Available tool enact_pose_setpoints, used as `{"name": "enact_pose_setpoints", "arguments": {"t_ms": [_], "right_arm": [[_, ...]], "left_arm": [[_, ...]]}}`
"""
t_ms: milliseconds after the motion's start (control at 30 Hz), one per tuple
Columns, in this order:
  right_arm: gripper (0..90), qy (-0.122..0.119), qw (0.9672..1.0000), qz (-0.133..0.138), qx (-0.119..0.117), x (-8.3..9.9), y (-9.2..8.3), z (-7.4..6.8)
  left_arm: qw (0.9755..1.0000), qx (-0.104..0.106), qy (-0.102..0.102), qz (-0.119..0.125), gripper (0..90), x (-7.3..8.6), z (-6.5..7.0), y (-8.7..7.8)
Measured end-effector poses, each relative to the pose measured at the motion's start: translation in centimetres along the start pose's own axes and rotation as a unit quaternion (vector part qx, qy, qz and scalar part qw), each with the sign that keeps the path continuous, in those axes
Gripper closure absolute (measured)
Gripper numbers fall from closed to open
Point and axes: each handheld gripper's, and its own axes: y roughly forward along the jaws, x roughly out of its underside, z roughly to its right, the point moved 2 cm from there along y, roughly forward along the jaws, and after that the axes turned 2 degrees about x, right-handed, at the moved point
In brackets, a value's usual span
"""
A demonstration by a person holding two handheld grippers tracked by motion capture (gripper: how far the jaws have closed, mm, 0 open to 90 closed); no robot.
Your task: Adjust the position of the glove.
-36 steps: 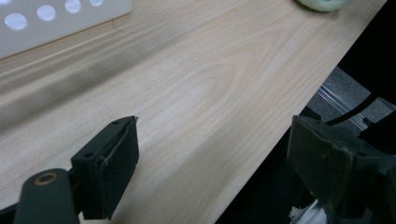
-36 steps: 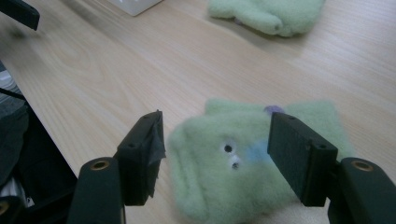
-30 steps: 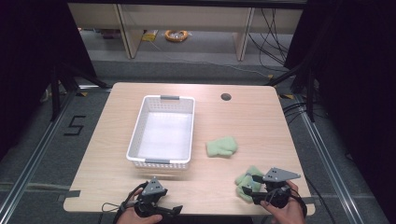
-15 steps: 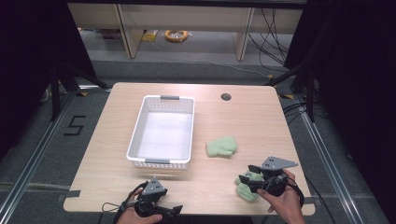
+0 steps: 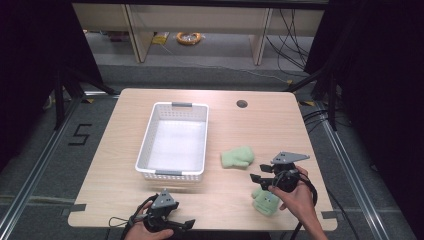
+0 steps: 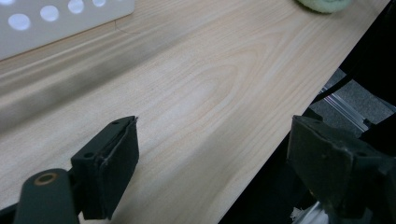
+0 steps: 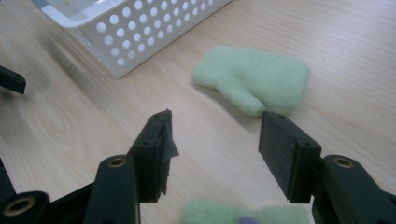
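- The right gripper point(image 5: 256, 178) is hovering with its jaws standing wide and holding nothing, just above the near mitten point(image 5: 265, 201), a pale green felt piece lying at the table's front right edge
- In the right gripper view, that near mitten point(image 7: 243, 213) is peeking in at the bottom, below the open jaws, while the far mitten point(image 7: 254, 78) is lying flat ahead of them, just beside the white basket point(image 7: 140, 32)
- The left gripper point(image 5: 183, 224) is resting at the front edge of the table point(image 5: 120, 165), jaws likewise spread wide with only bare wood between them
- The basket point(image 5: 172, 175) is sitting empty, well apart from the near mitten, with the far mitten point(image 5: 238, 157) lying between the 2
- Risk, as I am judging it: the near mitten is lying close to the table edge, so a sideways nudge from a jaw could push it off
- A shallow pinch on soft felt could be catching only a fold, letting it slip out on the way to the basket
- Closing too low could be scraping the pads point(image 7: 286, 154) on the wood instead of gripping cloth
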Motion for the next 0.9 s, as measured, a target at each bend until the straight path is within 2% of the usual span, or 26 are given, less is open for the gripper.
{"name": "enact_pose_setpoints", "arguments": {"t_ms": [100,133,167,200,267,300,367,433,467,500,533,567,600,633,667,700,733,800,900], "right_arm": [[45.8,-0.002,1.0,0.0,0.002,-0.2,0.2,0.1],[45.7,0.016,0.9998,-0.009,-0.002,-0.2,0.2,0.0],[45.7,0.008,1.0,0.0,0.002,-0.4,0.4,0.2],[45.6,0.003,1.0,-0.006,0.004,-0.7,0.7,0.4],[45.0,0.006,0.9999,-0.011,0.004,-1.0,1.0,0.4],[44.8,-0.005,0.9999,-0.012,0.007,-1.2,1.2,0.6],[44.2,-0.002,0.9999,-0.014,0.006,-1.6,1.6,0.7],[44.2,-0.003,0.9999,-0.006,0.01,-1.7,2.0,0.8],[44.6,0.005,0.9998,-0.019,0.008,-2.1,2.3,0.9],[44.7,-0.012,0.9997,-0.016,0.012,-2.4,2.6,1.3],[44.8,-0.009,0.9997,-0.019,0.013,-2.6,2.8,1.3],[44.8,0.005,0.9998,-0.019,0.009,-2.8,3.1,1.1],[45.3,-0.007,0.9997,-0.023,0.011,-3.1,3.3,1.3],[45.3,-0.007,0.9997,-0.023,0.011,-3.1,3.3,1.3],[46.8,-0.015,0.9995,-0.021,0.018,-3.5,4.0,1.5],[47.5,-0.017,0.9992,-0.033,0.016,-3.7,4.2,1.5],[48.1,-0.009,0.9995,-0.026,0.014,-3.9,4.7,1.4],[49.3,-0.013,0.9992,-0.033,0.015,-4.1,5.0,1.5],[52.5,-0.009,0.9989,-0.044,0.01,-4.5,6.0,1.7]], "left_arm": [[1.0,0.0,0.0,0.0,15.9,0.0,0.0,0.0],[1.0,0.0,0.005,0.0,15.9,0.0,-0.1,0.0],[1.0,0.001,0.008,-0.002,16.0,0.0,-0.1,0.0],[1.0,0.0,0.001,0.005,15.9,-0.1,0.0,0.0],[1.0,-0.001,0.001,0.004,16.0,-0.1,-0.1,0.0],[1.0,-0.002,0.0,0.005,15.9,-0.1,-0.1,-0.1],[1.0,-0.003,0.009,-0.001,15.9,-0.1,-0.2,-0.2],[1.0,-0.003,0.008,0.0,15.9,-0.1,-0.2,-0.2],[1.0,-0.003,0.007,0.002,15.9,-0.1,-0.2,-0.2],[1.0,-0.002,0.0,0.009,15.9,-0.1,-0.1,-0.1],[0.9999,-0.002,0.01,0.0,15.9,-0.1,-0.2,-0.2],[1.0,-0.002,-0.002,0.005,15.9,-0.1,-0.1,-0.1],[1.0,-0.002,-0.002,0.005,15.9,-0.1,-0.1,-0.1],[1.0,-0.005,0.008,0.001,15.9,-0.1,-0.3,-0.2],[0.9999,-0.007,0.008,0.001,15.9,-0.1,-0.3,-0.2],[0.9999,-0.006,0.009,0.001,16.0,-0.1,-0.3,-0.2],[1.0,-0.002,0.004,0.005,15.9,-0.1,-0.2,-0.2],[1.0,-0.002,-0.002,0.005,15.9,-0.1,-0.1,-0.2],[1.0,-0.008,0.004,-0.001,15.9,-0.1,-0.3,-0.2]]}}
